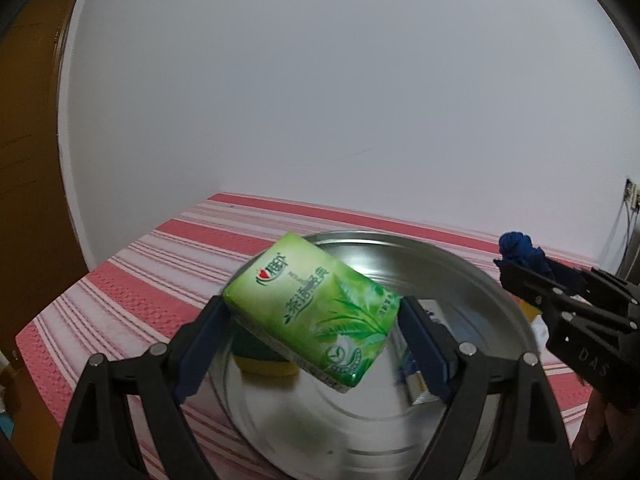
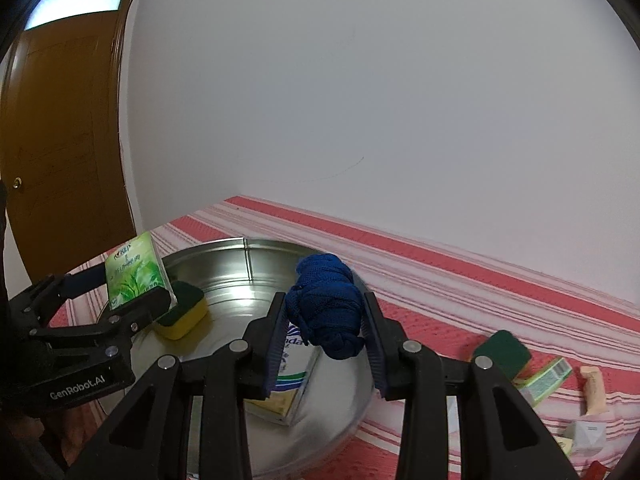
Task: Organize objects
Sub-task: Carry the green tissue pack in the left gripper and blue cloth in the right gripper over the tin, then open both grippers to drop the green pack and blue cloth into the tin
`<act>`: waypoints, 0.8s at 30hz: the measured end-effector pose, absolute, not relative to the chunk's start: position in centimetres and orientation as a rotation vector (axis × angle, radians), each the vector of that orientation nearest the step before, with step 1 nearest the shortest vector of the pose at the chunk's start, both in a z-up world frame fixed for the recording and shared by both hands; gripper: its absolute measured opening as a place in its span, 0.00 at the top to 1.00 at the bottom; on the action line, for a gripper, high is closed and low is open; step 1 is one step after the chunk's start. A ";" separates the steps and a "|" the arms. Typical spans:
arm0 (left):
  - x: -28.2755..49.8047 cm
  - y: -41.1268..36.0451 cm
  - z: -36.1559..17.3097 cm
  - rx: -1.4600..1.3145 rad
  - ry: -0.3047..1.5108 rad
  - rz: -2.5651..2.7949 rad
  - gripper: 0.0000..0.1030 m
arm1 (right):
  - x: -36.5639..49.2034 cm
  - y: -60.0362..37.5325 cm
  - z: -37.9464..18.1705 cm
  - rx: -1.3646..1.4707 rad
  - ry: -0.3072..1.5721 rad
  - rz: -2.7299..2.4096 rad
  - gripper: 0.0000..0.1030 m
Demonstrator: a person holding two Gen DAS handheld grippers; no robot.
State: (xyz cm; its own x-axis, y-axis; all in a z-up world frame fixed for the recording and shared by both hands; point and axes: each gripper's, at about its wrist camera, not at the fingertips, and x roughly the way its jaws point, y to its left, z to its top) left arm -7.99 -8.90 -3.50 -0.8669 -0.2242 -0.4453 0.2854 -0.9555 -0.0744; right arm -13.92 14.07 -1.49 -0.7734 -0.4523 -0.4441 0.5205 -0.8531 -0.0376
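Note:
My left gripper (image 1: 316, 314) is shut on a green tissue pack (image 1: 312, 312) and holds it above a round metal tray (image 1: 460, 280). In the right wrist view the pack (image 2: 134, 276) and left gripper (image 2: 132, 292) are at the left, over the tray (image 2: 240, 272). My right gripper (image 2: 326, 320) is shut on a knotted blue cloth (image 2: 326, 304), held over the tray's right side; it shows in the left wrist view (image 1: 540, 280) with the cloth (image 1: 520, 252). A yellow-green sponge (image 2: 182, 312) and a white box (image 2: 292, 376) lie in the tray.
The tray sits on a red-and-white striped cloth (image 2: 460, 276). To the right lie another green sponge (image 2: 504, 350), a green-white box (image 2: 546, 378), a beige tube (image 2: 592, 390) and small white boxes (image 2: 584, 432). A white wall stands behind, a brown door (image 2: 60, 140) at the left.

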 end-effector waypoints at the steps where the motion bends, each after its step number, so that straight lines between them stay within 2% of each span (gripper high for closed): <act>1: -7.9 -9.0 -3.6 0.642 0.202 -2.791 0.16 | -13.9 14.0 -1.7 0.588 0.215 -2.539 0.62; 16: -8.4 -8.8 -4.1 0.666 0.172 -2.735 0.15 | -15.6 14.1 -3.0 0.660 0.202 -2.501 0.62; 17: -8.5 -8.8 -4.1 0.667 0.172 -2.732 0.15 | -15.7 13.8 -3.3 0.669 0.206 -2.502 0.60; 19: -8.4 -8.7 -4.1 0.669 0.172 -2.727 0.13 | -16.0 13.7 -3.5 0.672 0.210 -2.526 0.51; 20: -8.3 -8.7 -4.1 0.667 0.171 -2.724 0.11 | -16.0 14.0 -3.6 0.671 0.197 -2.541 0.40; 21: -8.2 -8.9 -4.2 0.663 0.170 -2.720 0.09 | -16.0 14.2 -3.5 0.668 0.184 -2.549 0.34; 23: -8.1 -9.0 -4.1 0.642 0.174 -2.714 0.02 | -16.0 14.6 -3.3 0.663 0.179 -2.572 0.32; 24: -8.1 -9.1 -4.1 0.634 0.176 -2.713 0.01 | -16.0 14.8 -3.2 0.663 0.182 -2.585 0.31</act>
State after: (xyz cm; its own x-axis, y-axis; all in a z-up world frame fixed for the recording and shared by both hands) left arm -8.11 -9.05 -4.08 -0.8391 -0.3057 -0.4500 0.3612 -0.9316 -0.0408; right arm -15.96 14.79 -3.24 -0.7767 -0.4030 -0.4840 0.4669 -0.8842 -0.0131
